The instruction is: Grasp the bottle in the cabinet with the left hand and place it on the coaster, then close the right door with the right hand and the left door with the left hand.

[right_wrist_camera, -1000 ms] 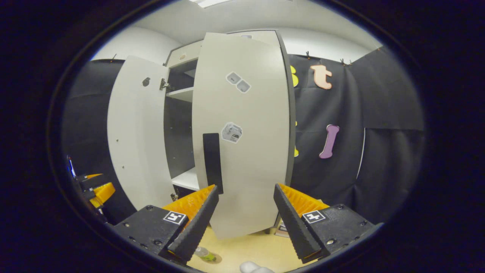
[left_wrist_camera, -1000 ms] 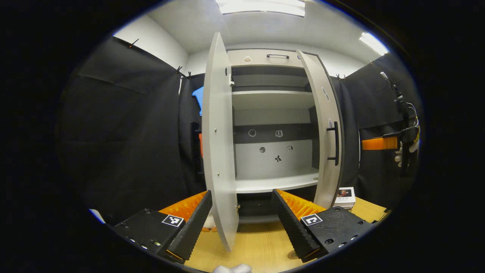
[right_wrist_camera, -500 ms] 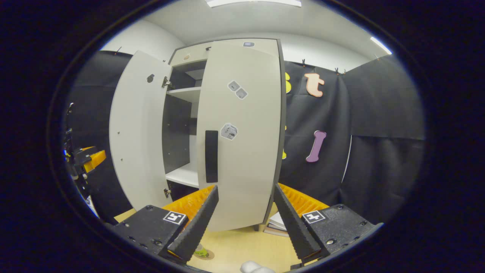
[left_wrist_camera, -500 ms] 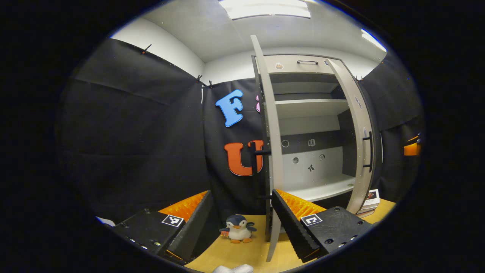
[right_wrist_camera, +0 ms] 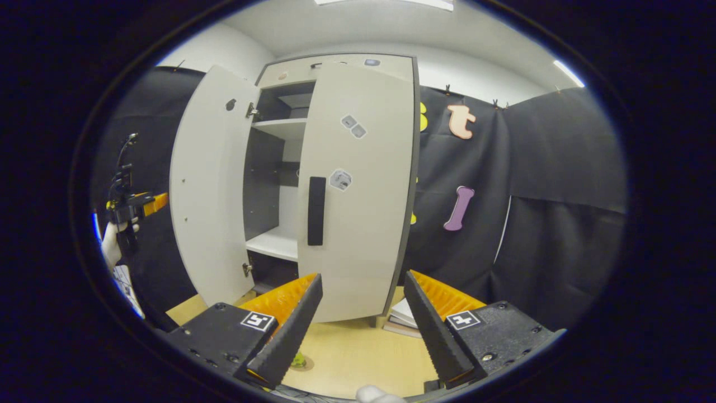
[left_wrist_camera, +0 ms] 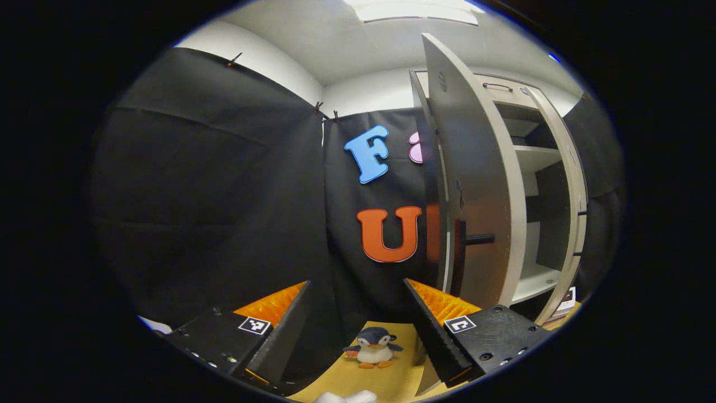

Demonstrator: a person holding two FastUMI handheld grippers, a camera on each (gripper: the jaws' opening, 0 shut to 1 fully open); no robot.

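Left gripper view: the left gripper (left_wrist_camera: 358, 330) stands with its jaws spread wide and nothing between them; its fingers (left_wrist_camera: 433, 330) are wedge-shaped with ribbed inner faces. Beyond them, on the pale wooden desk (left_wrist_camera: 391, 380), sits a small plush penguin (left_wrist_camera: 373, 347), soft and rounded. To the right rises the cabinet (left_wrist_camera: 531, 168), flat matte panels in light grey with dark edging. Its left door (left_wrist_camera: 475, 184) swings out toward the camera, the free edge near the right finger, and a dark bar handle (left_wrist_camera: 478, 239) projects from its face. Open room lies left of this door, before the black cloth wall.

Right gripper view: the right gripper (right_wrist_camera: 361, 330) is likewise spread wide and empty, low over the desk (right_wrist_camera: 358, 358). The right door (right_wrist_camera: 361, 184) is nearly shut, smooth-faced, bearing a dark vertical bar handle (right_wrist_camera: 316, 211) and small stickers. The left door (right_wrist_camera: 210, 184) stands wide open, and a gap between the two doors exposes white shelves (right_wrist_camera: 274, 245). The bottle (right_wrist_camera: 298, 360), partly hidden behind the left finger, stands on the round coaster (right_wrist_camera: 302, 366) on the desk before the cabinet. A stack of books (right_wrist_camera: 405, 319) lies at the cabinet's right foot. At far left, the left gripper (right_wrist_camera: 146, 202) is held in a gloved hand (right_wrist_camera: 112, 246), raised, well outside the open door.
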